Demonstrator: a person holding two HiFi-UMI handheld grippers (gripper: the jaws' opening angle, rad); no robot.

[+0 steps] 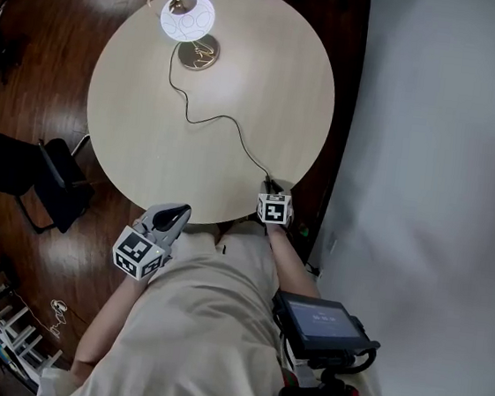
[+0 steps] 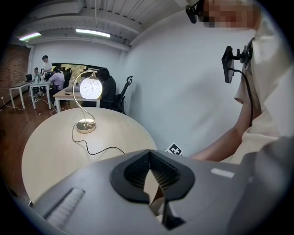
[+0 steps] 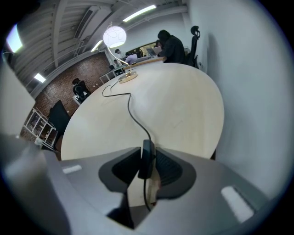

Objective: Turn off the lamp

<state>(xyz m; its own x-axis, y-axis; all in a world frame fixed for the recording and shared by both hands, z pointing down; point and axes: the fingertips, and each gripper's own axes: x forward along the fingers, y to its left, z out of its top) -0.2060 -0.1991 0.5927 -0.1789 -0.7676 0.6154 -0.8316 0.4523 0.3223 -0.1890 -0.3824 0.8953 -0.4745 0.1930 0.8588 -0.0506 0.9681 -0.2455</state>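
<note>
The lamp (image 1: pixel 187 15) stands lit at the far side of the round table (image 1: pixel 261 79), its white globe glowing above a brass base (image 1: pixel 198 52). Its thin black cord (image 1: pixel 212 119) snakes across the tabletop to the near edge. There my right gripper (image 1: pixel 271 187) is shut on the cord's black inline switch (image 3: pixel 147 153), which stands upright between the pads of the right gripper (image 3: pixel 148 160). My left gripper (image 1: pixel 177 214) hangs off the table's near edge by the person's body, shut with nothing in it; its tips meet in the left gripper view (image 2: pixel 149 155). The lit lamp (image 2: pixel 90 88) shows there too.
A black chair (image 1: pixel 49 183) stands to the table's left on the wooden floor. A white wall (image 1: pixel 439 152) runs close along the table's right side. A screen device (image 1: pixel 322 325) is mounted at the person's chest. People sit at desks (image 2: pixel 57 80) far behind the lamp.
</note>
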